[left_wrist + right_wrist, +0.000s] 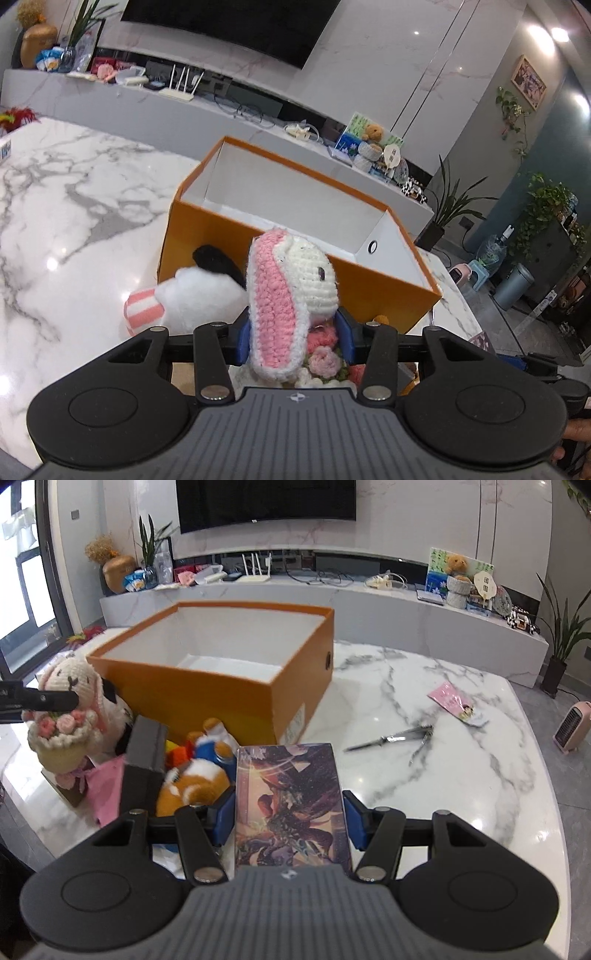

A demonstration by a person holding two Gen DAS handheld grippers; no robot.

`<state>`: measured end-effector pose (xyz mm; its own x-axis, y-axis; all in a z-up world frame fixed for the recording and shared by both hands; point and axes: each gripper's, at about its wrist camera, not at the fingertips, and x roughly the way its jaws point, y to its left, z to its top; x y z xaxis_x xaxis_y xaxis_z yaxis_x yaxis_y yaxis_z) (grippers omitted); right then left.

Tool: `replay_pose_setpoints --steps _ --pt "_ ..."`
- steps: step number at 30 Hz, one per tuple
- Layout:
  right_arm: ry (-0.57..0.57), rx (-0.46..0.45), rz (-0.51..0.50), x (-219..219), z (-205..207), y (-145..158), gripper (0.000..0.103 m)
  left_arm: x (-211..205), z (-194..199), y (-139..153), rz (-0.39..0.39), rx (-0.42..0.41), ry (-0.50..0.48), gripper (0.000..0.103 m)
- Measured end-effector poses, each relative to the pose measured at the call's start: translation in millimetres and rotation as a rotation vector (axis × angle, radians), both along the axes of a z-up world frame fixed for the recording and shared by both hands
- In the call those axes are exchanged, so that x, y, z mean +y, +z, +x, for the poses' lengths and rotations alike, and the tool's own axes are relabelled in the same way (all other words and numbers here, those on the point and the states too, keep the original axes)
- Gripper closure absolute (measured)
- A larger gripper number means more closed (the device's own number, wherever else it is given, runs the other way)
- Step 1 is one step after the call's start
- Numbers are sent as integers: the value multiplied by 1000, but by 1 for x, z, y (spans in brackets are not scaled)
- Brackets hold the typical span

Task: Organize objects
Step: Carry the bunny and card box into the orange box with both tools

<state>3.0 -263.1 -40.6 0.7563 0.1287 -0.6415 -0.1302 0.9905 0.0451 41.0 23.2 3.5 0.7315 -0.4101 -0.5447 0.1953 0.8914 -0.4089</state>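
Left tool (295,332) clamps crochet bunny (288,295), raised just before orange box (295,206). Right tool (286,812) grips printed card box (291,805) above worktop (443,775), near box, which stands open.

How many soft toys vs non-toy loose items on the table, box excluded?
Soft toys: 3 — crochet bunny, white plush, orange plush.
Other items: 4 — illustrated box, dark case, metal tool, pink card.
Total: 7
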Motion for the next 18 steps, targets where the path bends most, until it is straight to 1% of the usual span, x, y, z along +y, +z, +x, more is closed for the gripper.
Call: replay_pose_setpoints --steps 3,6,8,11,13,15,16,18 --pt "7 -59 34 5 -2 18 42 4 -3 19 -9 -57 1 51" --pt "11 -138 130 10 9 43 42 4 7 50 3 -149 15 51" --pt "9 -189 180 18 33 59 42 1 29 68 10 -175 26 51" --pt "2 -212 189 39 79 71 42 -9 73 80 13 -185 34 51" --pt "0 -215 208 51 109 70 42 -14 102 78 37 -168 41 51" --pt "-3 -201 204 64 138 61 42 -16 126 67 38 -138 40 51" --pt "-7 -186 191 70 149 55 42 -15 134 60 41 -109 41 51" --pt "-7 -118 158 83 175 37 42 -14 151 45 37 -47 37 51"
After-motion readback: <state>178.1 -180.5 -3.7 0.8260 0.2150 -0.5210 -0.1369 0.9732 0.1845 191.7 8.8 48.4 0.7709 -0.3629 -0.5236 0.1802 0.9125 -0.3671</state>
